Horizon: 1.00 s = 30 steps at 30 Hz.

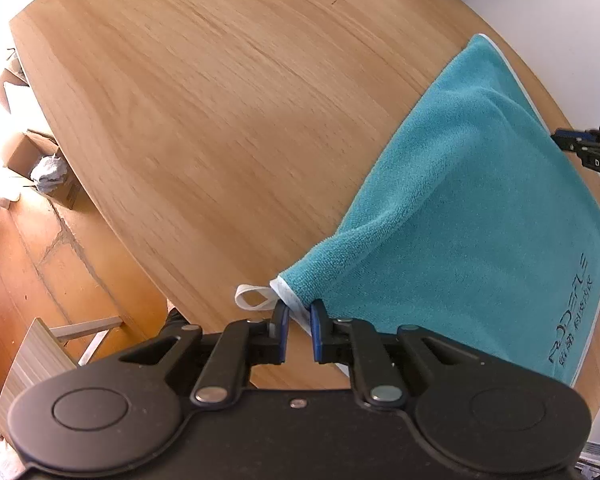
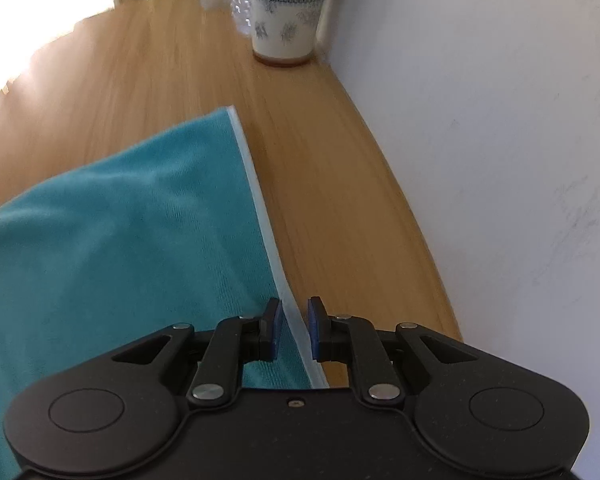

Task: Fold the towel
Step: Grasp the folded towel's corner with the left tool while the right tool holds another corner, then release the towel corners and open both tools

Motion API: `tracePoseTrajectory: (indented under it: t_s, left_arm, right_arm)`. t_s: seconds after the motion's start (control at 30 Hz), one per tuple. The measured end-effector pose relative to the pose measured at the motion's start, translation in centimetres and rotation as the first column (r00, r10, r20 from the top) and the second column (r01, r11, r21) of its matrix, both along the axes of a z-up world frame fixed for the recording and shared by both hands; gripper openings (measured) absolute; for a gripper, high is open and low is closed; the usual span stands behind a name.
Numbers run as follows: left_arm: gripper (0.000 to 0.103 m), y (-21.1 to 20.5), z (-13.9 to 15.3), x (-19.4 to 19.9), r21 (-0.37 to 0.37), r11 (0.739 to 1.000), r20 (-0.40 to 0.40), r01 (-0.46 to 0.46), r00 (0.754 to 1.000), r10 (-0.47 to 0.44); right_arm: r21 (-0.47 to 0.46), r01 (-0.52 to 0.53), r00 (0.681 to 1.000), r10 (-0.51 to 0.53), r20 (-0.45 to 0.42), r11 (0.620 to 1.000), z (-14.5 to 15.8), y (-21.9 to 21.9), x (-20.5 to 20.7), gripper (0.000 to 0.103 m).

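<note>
Teal towel [image 1: 480,216] lying on the wooden worktop [image 1: 204,120] near the white wall [image 2: 500,120], one corner raised into a ridge. The left gripper [image 1: 299,330] stands at the near corner, beside the white hanging loop [image 1: 254,297]; its jaws are slightly parted with the white hem between them, and whether the pads actually pinch the cloth cannot be told. The right gripper [image 2: 293,330] straddles the white-trimmed long edge, jaws likewise slightly apart, with no firm contact visible.

The step in hand appears to be taking hold of two points on the towel before the first fold. To do it well, both grippers should close fully on the hem, not on the loop, and should lift and carry together so the cloth stays taut and the edges meet squarely.

The near end of the towel is hidden beneath both gripper bodies. The patterned cup [image 2: 286,12] is cut off at the top, and motion blur softens it. The lettering [image 1: 572,312] on the towel is too distorted to read.
</note>
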<state>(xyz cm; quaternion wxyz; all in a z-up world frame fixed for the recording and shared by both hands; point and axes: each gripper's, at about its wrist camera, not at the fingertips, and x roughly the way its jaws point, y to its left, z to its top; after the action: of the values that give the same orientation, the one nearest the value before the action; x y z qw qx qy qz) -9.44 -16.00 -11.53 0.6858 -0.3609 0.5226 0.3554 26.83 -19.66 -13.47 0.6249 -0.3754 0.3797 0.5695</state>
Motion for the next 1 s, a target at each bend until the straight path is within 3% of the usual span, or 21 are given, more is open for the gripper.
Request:
tracePoseTrajectory:
  t_s: [0.2, 0.27, 0.33, 0.47, 0.5, 0.53, 0.63, 0.73, 0.83, 1.0]
  left_arm:
    - [0.011, 0.0, 0.4, 0.2, 0.002, 0.999, -0.028, 0.043, 0.999, -0.043]
    - [0.017, 0.1, 0.9, 0.2, -0.001, 0.997, -0.055, 0.076, 0.996, -0.076]
    - [0.031, 0.3, 1.3, 0.3, -0.016, 0.994, -0.066, 0.107, 0.992, -0.108]
    - [0.034, 1.1, 4.2, 0.1, 0.018, 0.977, -0.062, 0.215, 0.975, -0.213]
    - [0.043, 1.4, 4.7, 0.2, 0.029, 0.971, -0.052, 0.236, 0.971, -0.234]
    - [0.048, 1.9, 5.2, 0.6, 0.047, 0.961, -0.046, 0.272, 0.962, -0.269]
    - [0.049, 3.9, 6.1, 2.5, 0.121, 0.92, -0.032, 0.374, 0.927, -0.373]
    - [0.049, 5.8, 5.8, 5.6, 0.161, 0.867, -0.039, 0.472, 0.881, -0.472]
    - [0.052, 6.7, 4.9, 9.2, 0.166, 0.771, -0.022, 0.615, 0.784, -0.62]
    - [0.053, 6.7, 2.0, 12.3, 0.116, 0.62, -0.044, 0.776, 0.628, -0.777]
  right_arm:
    - [-0.009, 0.027, 0.995, -0.026, 0.095, 1.0, 1.6, -0.9, -1.7, 0.017]
    - [0.011, 0.052, 0.997, -0.053, 0.049, 0.999, 3.1, -2.6, -3.4, 0.021]
    - [0.025, 0.06, 0.998, -0.06, 0.022, 0.998, 3.9, -4.8, -6.0, 0.021]
    - [0.047, 0.144, 0.986, -0.139, -0.094, 0.989, 4.7, -8.3, -12.3, 0.021]
    - [0.049, 0.172, 0.976, -0.164, -0.145, 0.984, 5.0, -9.6, -14.2, 0.021]
    - [0.045, 0.19, 0.967, -0.179, -0.183, 0.981, 5.0, -10.4, -15.4, 0.021]
    - [0.038, 0.264, 0.928, -0.243, -0.283, 0.964, 5.0, -11.8, -19.3, 0.021]
    - [0.021, 0.316, 0.902, -0.293, -0.317, 0.949, 4.3, -11.4, -22.1, 0.021]
    - [0.013, 0.332, 0.904, -0.314, -0.289, 0.943, 3.7, -9.6, -24.9, 0.021]
    - [-0.058, 0.372, 0.907, -0.377, -0.188, 0.926, 3.2, -7.3, -27.9, 0.025]
